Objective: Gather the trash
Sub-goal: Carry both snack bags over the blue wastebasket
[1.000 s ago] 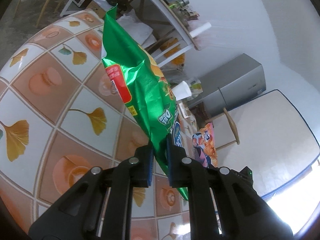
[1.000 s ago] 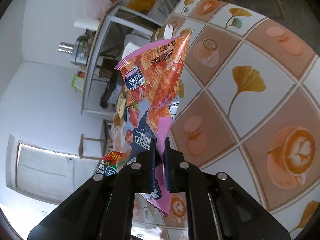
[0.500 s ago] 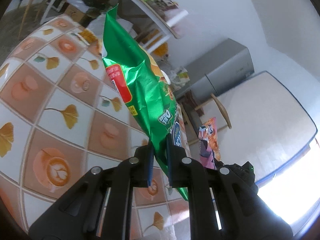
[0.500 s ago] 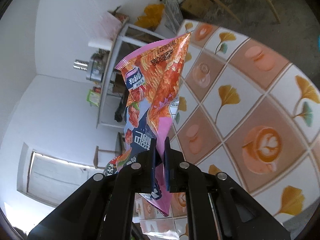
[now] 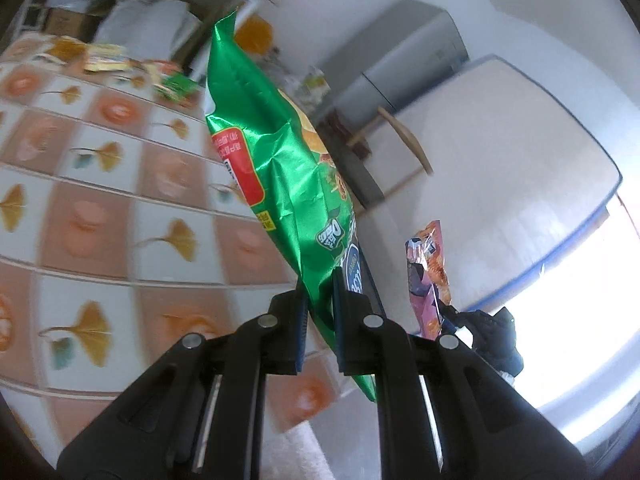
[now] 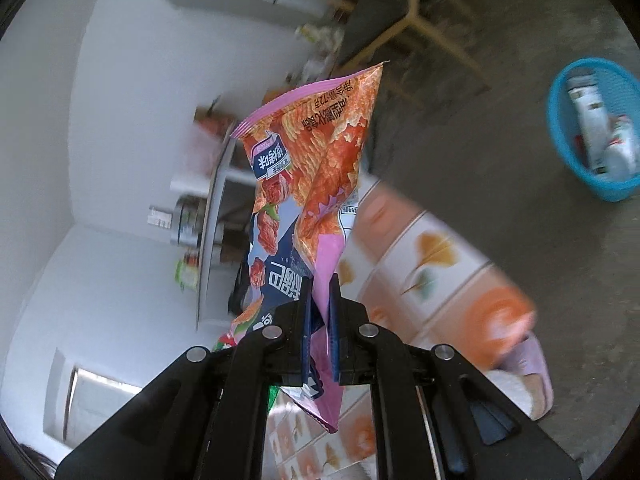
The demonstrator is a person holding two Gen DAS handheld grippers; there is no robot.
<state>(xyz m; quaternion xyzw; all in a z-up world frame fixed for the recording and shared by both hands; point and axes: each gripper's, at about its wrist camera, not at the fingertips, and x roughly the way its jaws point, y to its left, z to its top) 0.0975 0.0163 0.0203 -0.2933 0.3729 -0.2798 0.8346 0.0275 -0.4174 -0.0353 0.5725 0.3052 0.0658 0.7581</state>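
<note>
My left gripper (image 5: 320,280) is shut on a green chip bag (image 5: 276,168), which stands up above the patterned tablecloth (image 5: 100,200). To its right in the left wrist view hangs the pink and orange snack bag (image 5: 428,276), held by the other gripper. In the right wrist view my right gripper (image 6: 320,288) is shut on that pink and orange snack bag (image 6: 316,168), lifted off the table. A blue basket (image 6: 592,128) with white packaging inside sits on the grey floor at the far right.
More wrappers (image 5: 140,68) lie at the far edge of the table. A wooden chair (image 6: 384,24) and a grey fridge (image 5: 400,60) stand beyond. A shelf unit (image 6: 212,216) with jars is against the wall. A slippered foot (image 6: 524,376) shows by the table edge (image 6: 440,216).
Both grippers swung sideways with their bags still held. The right view now looks past the table edge to the floor and the blue basket. The left view now shows the fridge and wall.
</note>
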